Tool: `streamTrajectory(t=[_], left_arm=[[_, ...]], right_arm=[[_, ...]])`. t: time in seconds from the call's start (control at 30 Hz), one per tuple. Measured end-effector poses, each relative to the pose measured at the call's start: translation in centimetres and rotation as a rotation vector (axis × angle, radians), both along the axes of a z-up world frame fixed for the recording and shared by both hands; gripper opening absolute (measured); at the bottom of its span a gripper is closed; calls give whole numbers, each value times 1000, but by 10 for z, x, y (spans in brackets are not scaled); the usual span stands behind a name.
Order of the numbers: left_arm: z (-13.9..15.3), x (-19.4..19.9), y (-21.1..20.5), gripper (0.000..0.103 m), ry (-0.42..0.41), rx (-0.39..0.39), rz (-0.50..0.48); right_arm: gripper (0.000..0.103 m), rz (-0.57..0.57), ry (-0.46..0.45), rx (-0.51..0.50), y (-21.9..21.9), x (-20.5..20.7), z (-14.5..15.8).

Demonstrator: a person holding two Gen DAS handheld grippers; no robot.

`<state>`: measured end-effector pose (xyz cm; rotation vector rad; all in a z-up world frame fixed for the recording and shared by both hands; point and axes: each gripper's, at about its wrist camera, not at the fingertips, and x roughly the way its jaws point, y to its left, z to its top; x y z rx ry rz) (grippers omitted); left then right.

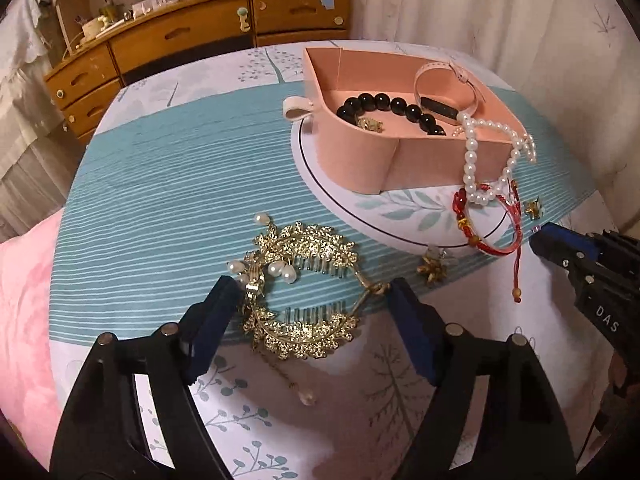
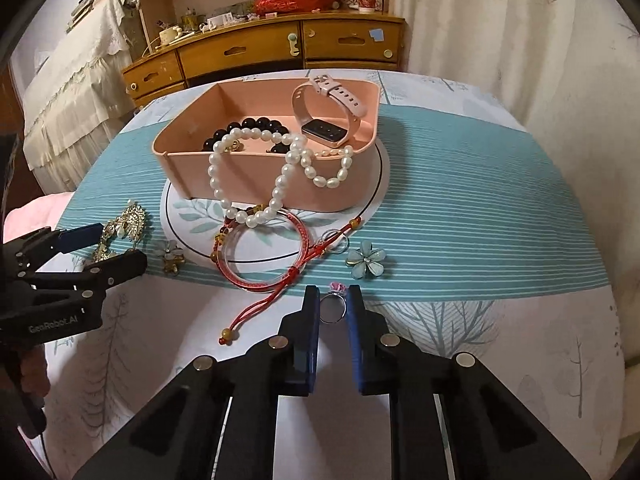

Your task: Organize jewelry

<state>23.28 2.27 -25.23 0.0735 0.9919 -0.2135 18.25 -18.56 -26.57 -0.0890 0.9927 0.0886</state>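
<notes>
A: What is the biggest thing on the bed (image 1: 168,168)?
B: The pink jewelry box (image 2: 264,176), at twelve o'clock from the right tongs (image 2: 333,304). A pink watch (image 2: 328,116) and black beads (image 2: 256,128) lie inside it; a pearl necklace (image 2: 280,184) hangs over its front wall.
A: And just below it?
B: A red bangle (image 2: 264,256), touching the box's foot, at eleven o'clock from the right tongs.
A: Where is the gold hair comb (image 1: 304,288)?
B: Between the fingers of the left tongs (image 1: 316,312), which stand wide apart, each pad near one end of the comb.
A: The smaller pieces?
B: A blue flower brooch (image 2: 366,264) at one o'clock from the right tongs. A small ring (image 2: 334,306) sits in their narrow gap; I cannot tell whether the pads touch it.
</notes>
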Motion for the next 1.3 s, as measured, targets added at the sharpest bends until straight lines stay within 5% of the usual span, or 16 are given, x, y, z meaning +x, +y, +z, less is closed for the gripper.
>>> streamTrajectory(t=[0.1,0.53,0.9,1.3], left_arm=[[0,1,1,75,-11,-3,15],[3,-16,10,74,2,-67,27],[19,-23,12,74,-34,-79,38],[52,-14,13,74,-107,-168,68]], right_arm=[[4,3,5,-3,2,6,4],[4,10,15,155,14,18,25],[4,25,-16,58,24,48,22],[4,108,-60,302,31,64,19]])
